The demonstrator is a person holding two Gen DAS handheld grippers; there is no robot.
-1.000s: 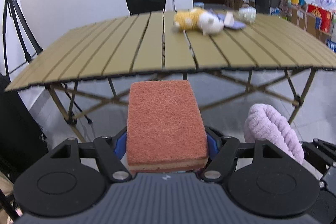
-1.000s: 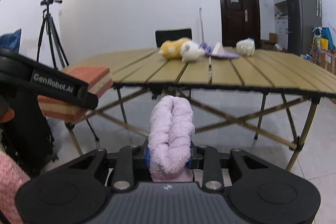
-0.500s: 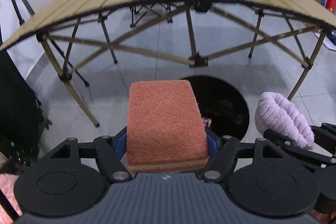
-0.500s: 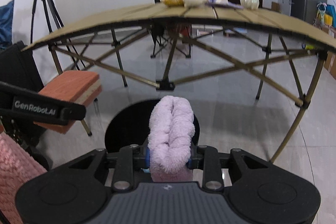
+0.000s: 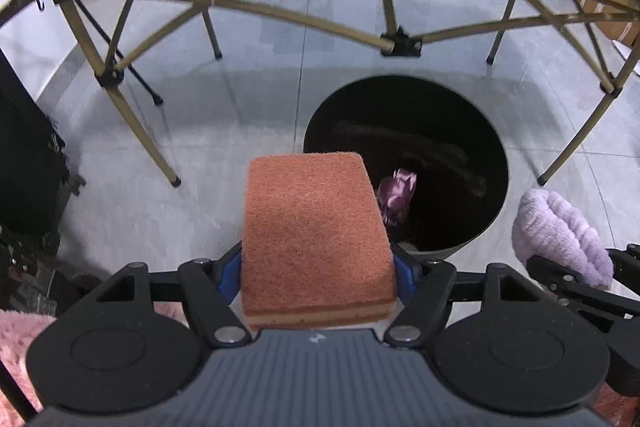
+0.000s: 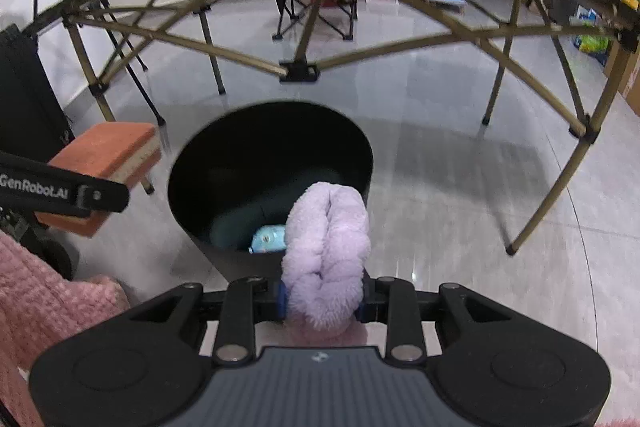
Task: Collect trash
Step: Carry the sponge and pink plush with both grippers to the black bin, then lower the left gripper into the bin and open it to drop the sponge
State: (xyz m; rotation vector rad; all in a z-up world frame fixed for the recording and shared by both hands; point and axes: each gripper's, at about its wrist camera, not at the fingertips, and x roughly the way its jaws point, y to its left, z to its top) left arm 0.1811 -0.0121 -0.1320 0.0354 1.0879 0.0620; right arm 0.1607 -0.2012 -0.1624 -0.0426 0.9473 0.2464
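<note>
Left tongs (image 5: pixel 318 267) pinch the orange sponge (image 5: pixel 316 239) just short of the black bin (image 5: pixel 472 227)'s near-left rim; right tongs (image 6: pixel 322 297) pinch the lilac cloth (image 6: pixel 326 259) at its near rim, seemingly nearer the opening.

Both grippers point steeply down toward the black bin (image 5: pixel 404 163). The left gripper (image 5: pixel 318 267) clamps an orange sponge (image 5: pixel 314 231) just left of its rim. The right gripper (image 6: pixel 322 297) pinches a lilac cloth (image 6: pixel 326 251) above its near rim.
</note>
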